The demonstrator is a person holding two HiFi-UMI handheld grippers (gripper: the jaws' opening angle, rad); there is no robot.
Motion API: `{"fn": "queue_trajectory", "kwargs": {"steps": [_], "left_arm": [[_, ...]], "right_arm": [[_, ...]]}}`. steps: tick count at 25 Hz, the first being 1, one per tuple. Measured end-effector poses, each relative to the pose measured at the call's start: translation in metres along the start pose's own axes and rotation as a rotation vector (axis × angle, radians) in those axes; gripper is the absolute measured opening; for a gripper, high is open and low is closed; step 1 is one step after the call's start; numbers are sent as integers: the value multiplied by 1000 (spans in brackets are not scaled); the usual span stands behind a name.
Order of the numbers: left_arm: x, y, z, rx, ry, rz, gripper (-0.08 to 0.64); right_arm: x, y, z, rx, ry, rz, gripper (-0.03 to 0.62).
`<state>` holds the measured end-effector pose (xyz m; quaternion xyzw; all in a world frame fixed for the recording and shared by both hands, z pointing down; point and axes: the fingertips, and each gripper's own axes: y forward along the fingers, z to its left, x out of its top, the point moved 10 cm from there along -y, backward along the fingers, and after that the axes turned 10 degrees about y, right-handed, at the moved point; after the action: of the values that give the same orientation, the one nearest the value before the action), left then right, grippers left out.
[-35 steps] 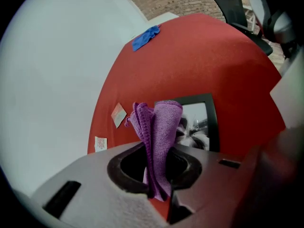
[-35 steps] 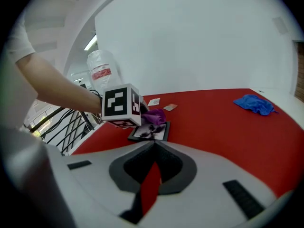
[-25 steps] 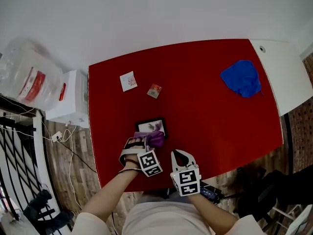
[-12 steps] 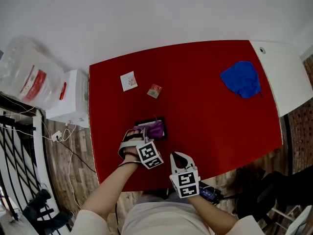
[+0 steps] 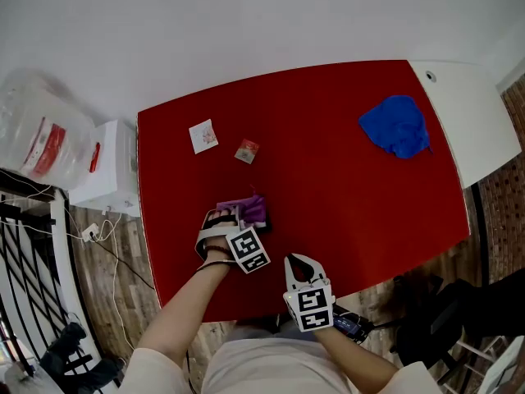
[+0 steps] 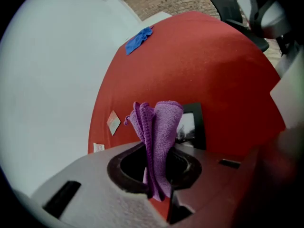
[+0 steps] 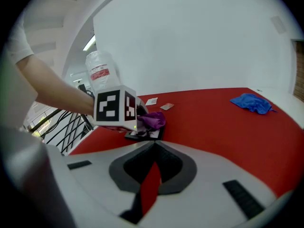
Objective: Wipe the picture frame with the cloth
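1. The picture frame (image 6: 192,127) lies flat on the red counter (image 6: 228,70), just ahead of the left gripper (image 5: 228,222).
2. That gripper clamps the purple cloth (image 6: 159,122) (bunched upright) on the frame.
3. The right gripper (image 5: 299,261), closed and empty, is beside it.

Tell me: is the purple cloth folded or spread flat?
Folded. The purple microfibre cloth shows several doubled layers, pinched in the shut left claw.

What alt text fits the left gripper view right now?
The left gripper is shut on a folded purple cloth, held in front of a black picture frame lying on the red table. A blue cloth lies at the table's far end.
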<state>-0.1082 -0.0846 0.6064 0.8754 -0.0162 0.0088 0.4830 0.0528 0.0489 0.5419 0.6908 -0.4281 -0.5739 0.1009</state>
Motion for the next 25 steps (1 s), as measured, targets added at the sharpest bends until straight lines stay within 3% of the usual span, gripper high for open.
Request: {"fn": "queue_trajectory", "kwargs": {"steps": [6, 10, 18, 25], "left_arm": [[7, -29, -52, -52, 2, -42, 61], [6, -36, -64, -43, 13, -49, 61], [0, -24, -2, 36, -36, -23, 61], [15, 9, 17, 13, 2, 27, 61]], "right_arm": [[2, 6, 4, 19, -3, 0, 3], [3, 8, 8, 30, -8, -3, 3], [-3, 2, 7, 18, 3, 2, 3], [-9, -6, -9, -17, 28, 4, 3]]}}
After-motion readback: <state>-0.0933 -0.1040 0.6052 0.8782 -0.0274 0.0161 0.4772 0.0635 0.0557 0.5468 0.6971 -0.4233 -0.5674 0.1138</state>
